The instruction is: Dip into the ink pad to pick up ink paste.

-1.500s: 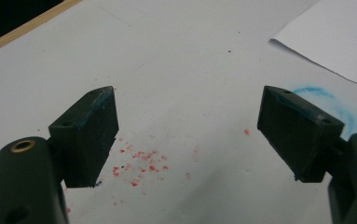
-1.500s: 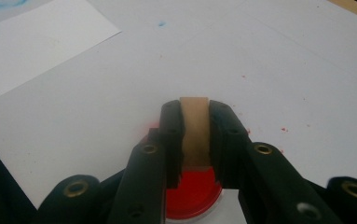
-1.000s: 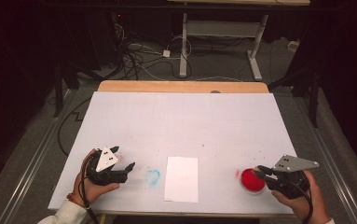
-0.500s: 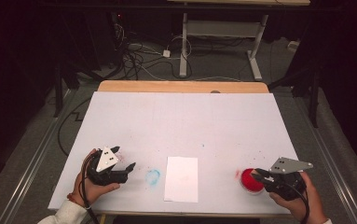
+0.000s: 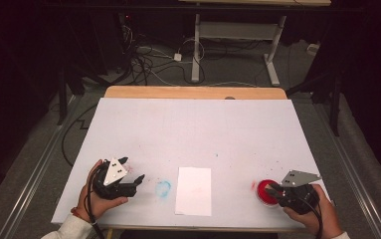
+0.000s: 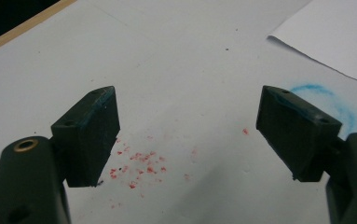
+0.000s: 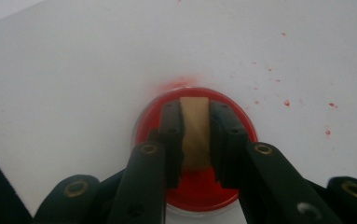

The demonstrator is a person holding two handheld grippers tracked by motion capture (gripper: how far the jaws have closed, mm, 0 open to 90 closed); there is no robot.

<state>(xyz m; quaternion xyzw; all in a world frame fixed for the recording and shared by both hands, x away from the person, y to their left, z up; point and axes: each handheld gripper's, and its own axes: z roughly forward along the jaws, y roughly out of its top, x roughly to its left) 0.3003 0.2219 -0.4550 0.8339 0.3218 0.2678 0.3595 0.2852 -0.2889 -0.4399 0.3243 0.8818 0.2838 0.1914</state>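
Black right gripper (image 7: 195,140) clasps a tan block (image 7: 195,133) over a red dish (image 7: 195,186). Black-jawed left gripper (image 6: 188,135) has blue-smeared pads. White table cover (image 5: 193,129): red specks (image 6: 139,163), blue ring stain (image 5: 163,188) at 9 o'clock of white paper (image 5: 194,190).

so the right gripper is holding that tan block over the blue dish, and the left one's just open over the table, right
Not quite: the dish is red, not blue, as the right gripper view shows. The right gripper is shut on the tan block over it. The only blue is a smudge on the table. The left gripper is indeed open over the table.
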